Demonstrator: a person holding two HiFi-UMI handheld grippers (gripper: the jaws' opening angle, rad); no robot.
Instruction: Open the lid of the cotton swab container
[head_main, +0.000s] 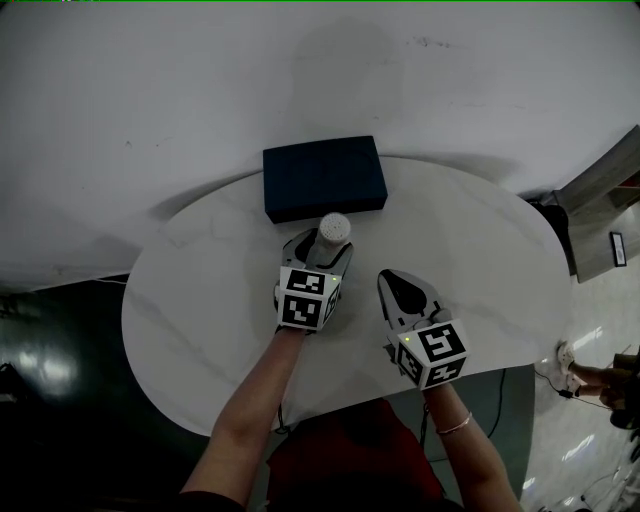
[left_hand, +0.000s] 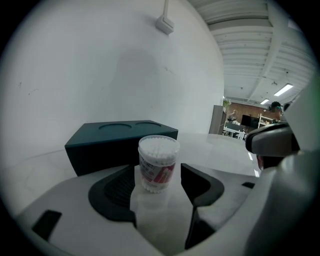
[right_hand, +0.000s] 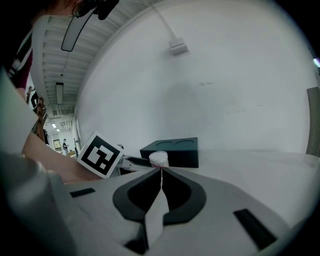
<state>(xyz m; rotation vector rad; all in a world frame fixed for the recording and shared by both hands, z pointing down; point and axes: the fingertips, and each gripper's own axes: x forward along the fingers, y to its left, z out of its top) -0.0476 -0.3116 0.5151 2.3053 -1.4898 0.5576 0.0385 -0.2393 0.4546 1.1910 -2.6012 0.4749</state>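
Observation:
The cotton swab container (head_main: 334, 231) is a small clear tub with a white lid and a red-and-white label, and it stands upright on the white table (head_main: 200, 300). It stands between the jaws of my left gripper (head_main: 322, 250). In the left gripper view the container (left_hand: 158, 162) sits between the black pads (left_hand: 200, 182) with a thin gap on each side, so the left gripper (left_hand: 157, 175) is open. My right gripper (head_main: 396, 283) rests to the container's right and nearer to me, shut and empty. In the right gripper view its jaws (right_hand: 161, 172) meet, with the container (right_hand: 159, 158) farther ahead.
A dark blue box (head_main: 323, 177) with two round recesses on top lies just behind the container, against the white wall. The round table's edge curves close on the left and right, with dark floor beyond it. The left gripper's marker cube (right_hand: 101, 155) shows in the right gripper view.

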